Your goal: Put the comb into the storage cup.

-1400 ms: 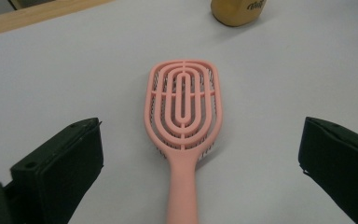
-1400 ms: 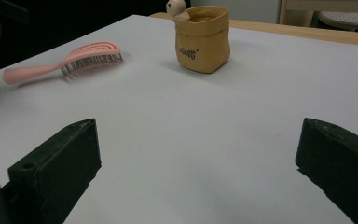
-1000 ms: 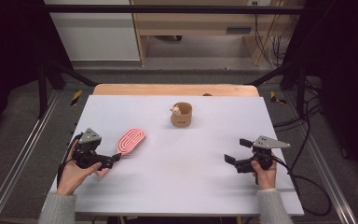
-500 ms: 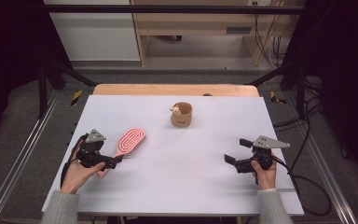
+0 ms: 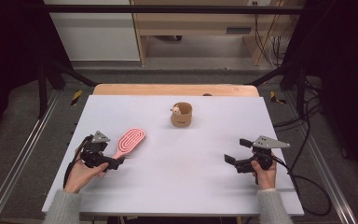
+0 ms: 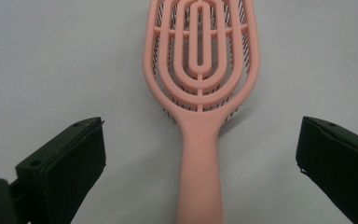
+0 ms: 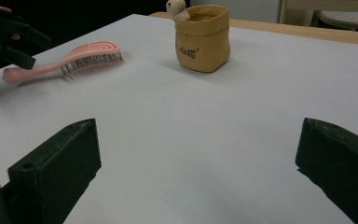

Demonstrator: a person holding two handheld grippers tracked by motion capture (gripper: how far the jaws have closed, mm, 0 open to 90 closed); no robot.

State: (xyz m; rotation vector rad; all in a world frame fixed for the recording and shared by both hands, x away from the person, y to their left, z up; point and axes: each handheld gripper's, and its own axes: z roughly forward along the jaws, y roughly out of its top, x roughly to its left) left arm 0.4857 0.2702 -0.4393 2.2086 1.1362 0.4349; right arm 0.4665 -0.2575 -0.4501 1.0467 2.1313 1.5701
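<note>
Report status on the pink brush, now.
Left gripper open, jaws astride hairbrush handle, not clamped. Right gripper open, idle. Brush flat on table. Nothing in the way.

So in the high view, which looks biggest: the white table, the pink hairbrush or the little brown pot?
Largest to smallest, as they look in the high view:
1. The white table, by far.
2. The pink hairbrush, long and slim.
3. The brown pot, though it sits farther from the camera, so its gap to the hairbrush is unsure.
</note>
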